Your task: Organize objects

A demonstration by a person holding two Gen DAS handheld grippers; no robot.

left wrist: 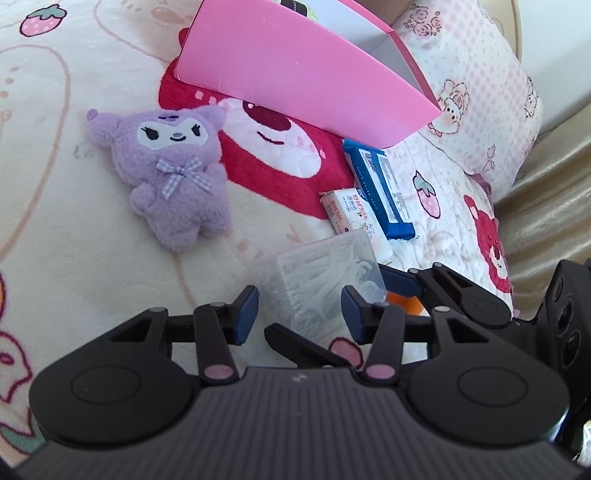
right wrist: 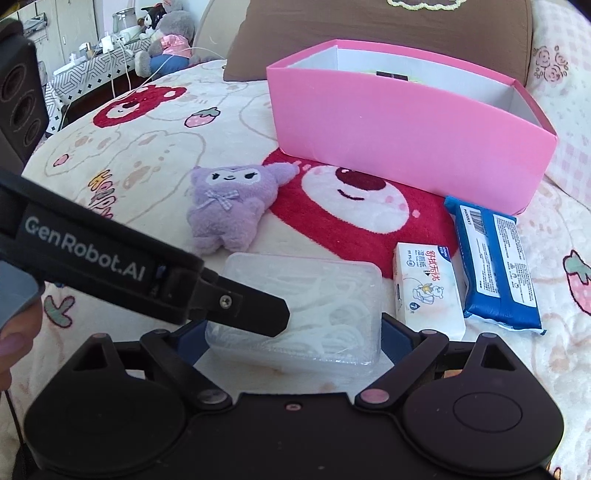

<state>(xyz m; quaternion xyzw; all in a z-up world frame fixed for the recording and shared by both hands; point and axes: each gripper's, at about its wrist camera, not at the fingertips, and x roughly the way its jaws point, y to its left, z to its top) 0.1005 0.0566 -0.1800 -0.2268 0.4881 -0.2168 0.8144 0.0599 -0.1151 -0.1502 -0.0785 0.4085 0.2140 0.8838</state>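
A clear plastic box of floss picks point(right wrist: 303, 314) lies on the blanket, and my right gripper point(right wrist: 293, 334) is shut on it, a blue pad pressed to each short side. My left gripper point(left wrist: 298, 310) is open; its blue pads stand apart just above the near part of the clear box point(left wrist: 321, 273). From the right wrist, one left finger point(right wrist: 258, 314) lies across the lid. A right finger point(left wrist: 303, 345) crosses below the box. Beyond lie a purple plush point(left wrist: 173, 173) point(right wrist: 229, 210) and an open pink box point(left wrist: 303, 81) point(right wrist: 406, 140).
A white tissue pack point(right wrist: 424, 291) point(left wrist: 347, 214) and a blue wipes pack point(right wrist: 495, 262) point(left wrist: 384, 188) lie right of the clear box. A pink checked pillow point(left wrist: 480, 74) and a brown cushion point(right wrist: 369, 22) stand behind. A person's hand point(right wrist: 14, 332) shows at the left edge.
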